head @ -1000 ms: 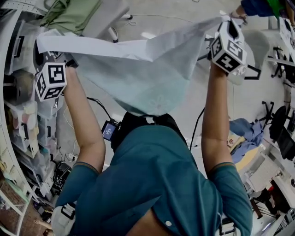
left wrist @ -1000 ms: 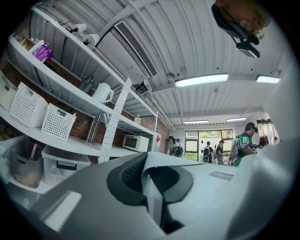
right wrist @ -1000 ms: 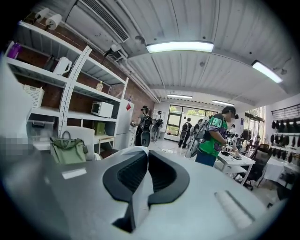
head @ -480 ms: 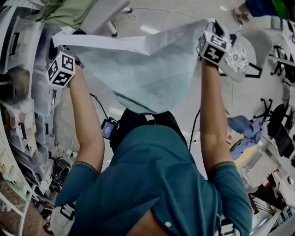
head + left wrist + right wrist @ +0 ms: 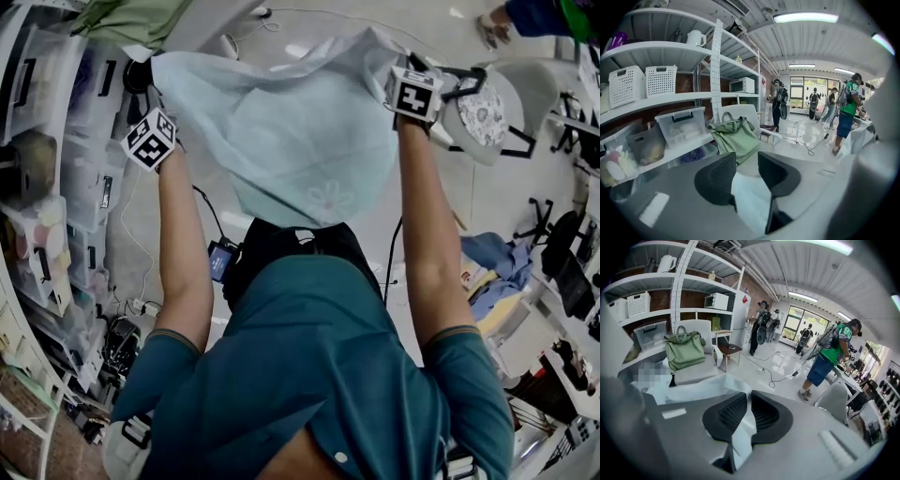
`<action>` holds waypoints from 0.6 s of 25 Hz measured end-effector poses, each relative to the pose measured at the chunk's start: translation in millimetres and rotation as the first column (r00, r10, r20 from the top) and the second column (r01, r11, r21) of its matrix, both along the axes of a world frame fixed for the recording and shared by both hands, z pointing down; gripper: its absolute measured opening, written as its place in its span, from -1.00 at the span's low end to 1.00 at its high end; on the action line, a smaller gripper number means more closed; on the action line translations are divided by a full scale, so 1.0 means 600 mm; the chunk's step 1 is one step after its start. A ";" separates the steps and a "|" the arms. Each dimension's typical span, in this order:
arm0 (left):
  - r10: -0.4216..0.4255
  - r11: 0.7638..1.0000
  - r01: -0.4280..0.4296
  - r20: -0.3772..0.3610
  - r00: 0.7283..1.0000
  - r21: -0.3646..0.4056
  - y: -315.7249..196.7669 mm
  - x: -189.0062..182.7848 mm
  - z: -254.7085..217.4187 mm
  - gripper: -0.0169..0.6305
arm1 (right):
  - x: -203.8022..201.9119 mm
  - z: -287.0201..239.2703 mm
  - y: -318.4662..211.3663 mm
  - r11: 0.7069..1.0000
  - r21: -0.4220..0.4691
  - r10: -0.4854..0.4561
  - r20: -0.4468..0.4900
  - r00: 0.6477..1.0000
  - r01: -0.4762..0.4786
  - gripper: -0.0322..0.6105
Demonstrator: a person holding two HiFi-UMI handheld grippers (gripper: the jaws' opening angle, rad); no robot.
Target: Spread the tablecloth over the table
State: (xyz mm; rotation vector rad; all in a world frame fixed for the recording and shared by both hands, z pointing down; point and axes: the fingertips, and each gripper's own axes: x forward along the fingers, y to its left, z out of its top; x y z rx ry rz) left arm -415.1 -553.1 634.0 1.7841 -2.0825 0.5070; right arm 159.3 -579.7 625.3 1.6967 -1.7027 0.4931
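Note:
The pale blue tablecloth [image 5: 300, 141] billows between my two raised grippers, above the grey table [image 5: 670, 187]. My left gripper [image 5: 746, 157] holds the cloth's left corner region. Its jaws have just been opening and now stand apart, with a fold of cloth [image 5: 750, 197] lying loose between them. My right gripper [image 5: 749, 398] is shut on the cloth's right corner [image 5: 740, 437], and the far hem [image 5: 693, 387] lies across the table [image 5: 825, 427]. In the head view the left gripper [image 5: 142, 80] is at the upper left and the right gripper [image 5: 405, 64] at the upper right.
Shelves with plastic bins [image 5: 56, 187] run along the left. A green bag [image 5: 736, 138] sits on a white chair beyond the table. A round grey chair [image 5: 483, 112] stands at the right. People [image 5: 829, 357] stand further off, with cables on the floor.
Both hands have come down and away from me with the cloth. Its taut top edge has slackened and the cloth now balloons downward.

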 end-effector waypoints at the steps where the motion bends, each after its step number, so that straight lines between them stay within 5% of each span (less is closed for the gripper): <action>1: 0.006 1.000 -0.006 -0.002 1.000 -0.011 0.007 0.004 0.010 -0.51 | -0.004 0.013 0.005 1.000 -0.025 -0.008 0.008 1.000 0.009 -0.84; 10: 0.064 0.998 -0.064 -0.013 0.998 -0.021 0.039 0.044 0.026 -0.58 | -0.043 0.077 0.052 0.989 -0.138 -0.046 0.087 0.995 0.058 -0.67; 15: 0.082 0.996 -0.082 -0.011 0.997 0.033 0.052 0.066 -0.014 -0.66 | -0.042 0.063 0.075 0.991 -0.110 -0.064 0.085 0.994 0.073 -0.67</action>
